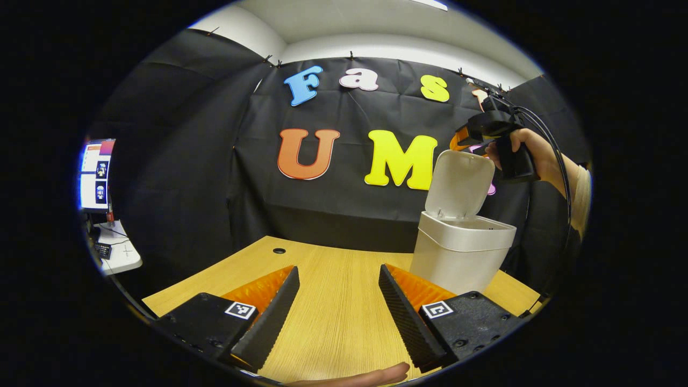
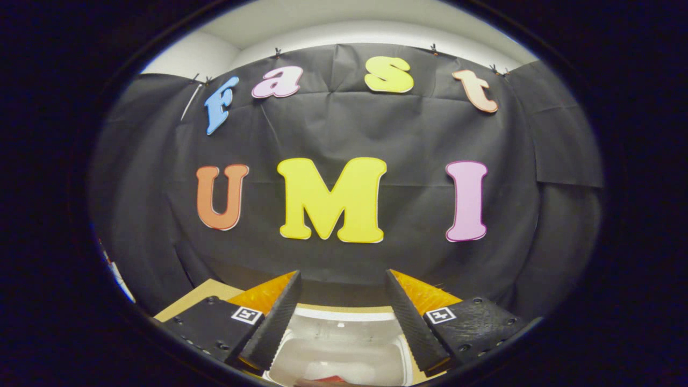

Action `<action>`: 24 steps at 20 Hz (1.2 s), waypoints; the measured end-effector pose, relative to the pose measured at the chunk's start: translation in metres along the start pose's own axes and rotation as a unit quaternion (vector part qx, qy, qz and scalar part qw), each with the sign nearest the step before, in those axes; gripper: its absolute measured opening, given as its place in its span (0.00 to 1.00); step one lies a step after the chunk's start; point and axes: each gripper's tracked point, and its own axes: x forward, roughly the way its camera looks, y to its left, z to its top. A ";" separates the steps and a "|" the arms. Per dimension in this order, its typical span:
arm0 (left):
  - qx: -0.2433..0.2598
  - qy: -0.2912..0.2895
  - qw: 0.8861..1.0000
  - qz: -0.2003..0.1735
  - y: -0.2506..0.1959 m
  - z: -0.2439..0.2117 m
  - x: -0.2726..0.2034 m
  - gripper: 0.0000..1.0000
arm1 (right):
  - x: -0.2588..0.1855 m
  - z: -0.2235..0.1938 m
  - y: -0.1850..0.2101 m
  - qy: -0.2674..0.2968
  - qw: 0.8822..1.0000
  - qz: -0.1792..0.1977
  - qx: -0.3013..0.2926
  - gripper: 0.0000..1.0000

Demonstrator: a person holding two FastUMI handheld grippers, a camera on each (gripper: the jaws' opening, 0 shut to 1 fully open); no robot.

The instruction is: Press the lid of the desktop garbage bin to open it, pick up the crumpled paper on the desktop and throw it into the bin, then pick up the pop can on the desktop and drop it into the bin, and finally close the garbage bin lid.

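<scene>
White plastic desktop garbage bin (image 1: 457, 252) sits on the light wooden tabletop (image 1: 333, 312), toward the right side in the left gripper view. Its hinged white lid (image 1: 459, 183) is up, standing roughly upright at the back of the bin.

Left gripper (image 1: 339, 317) hovers low over the tabletop, fingers spread wide, nothing between them. Bin is just off its right finger.

Right gripper (image 2: 341, 317) is above the bin mouth, looking forward at the black cloth wall; fingers spread apart, nothing gripped. Directly below it, the bin's open white interior (image 2: 338, 349) is visible, with something red (image 2: 328, 379) at the very bottom edge, too cut off to identify. In the left gripper view the same gripper shows far off, held by a hand (image 1: 529, 153) up beside the raised lid, cables (image 1: 553, 156) trailing down from it.

A monitor (image 1: 97, 174) and small white side table (image 1: 121, 252) sit at far left. A fingertip (image 1: 376, 376) shows at the bottom edge.
</scene>
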 end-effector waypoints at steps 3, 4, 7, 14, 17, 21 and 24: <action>0.023 -0.006 1.000 0.011 0.004 0.001 0.000 0.96 | -0.013 -0.015 -0.004 0.017 1.000 0.007 -0.010 0.96; 0.023 -0.007 1.000 0.009 0.001 0.001 0.001 0.96 | -0.018 -0.021 -0.004 0.026 0.999 0.013 -0.013 0.96; 0.023 -0.005 1.000 -0.001 -0.006 0.000 0.000 0.96 | -0.031 -0.039 -0.007 0.051 0.998 0.016 -0.026 0.96; 0.031 -0.012 0.999 0.003 -0.008 0.003 -0.003 0.96 | -0.052 -0.109 -0.007 0.152 0.987 0.023 -0.047 0.96; 0.041 -0.010 0.999 0.010 -0.010 0.000 -0.001 0.96 | -0.056 -0.134 -0.005 0.200 0.978 0.013 -0.052 0.97; 0.058 -0.011 0.998 0.008 -0.016 -0.003 0.000 0.96 | -0.061 -0.170 -0.006 0.241 0.968 0.014 -0.061 0.97; 0.048 -0.014 0.999 -0.010 -0.027 0.000 -0.002 0.96 | -0.067 -0.174 -0.007 0.236 0.971 0.018 -0.025 0.97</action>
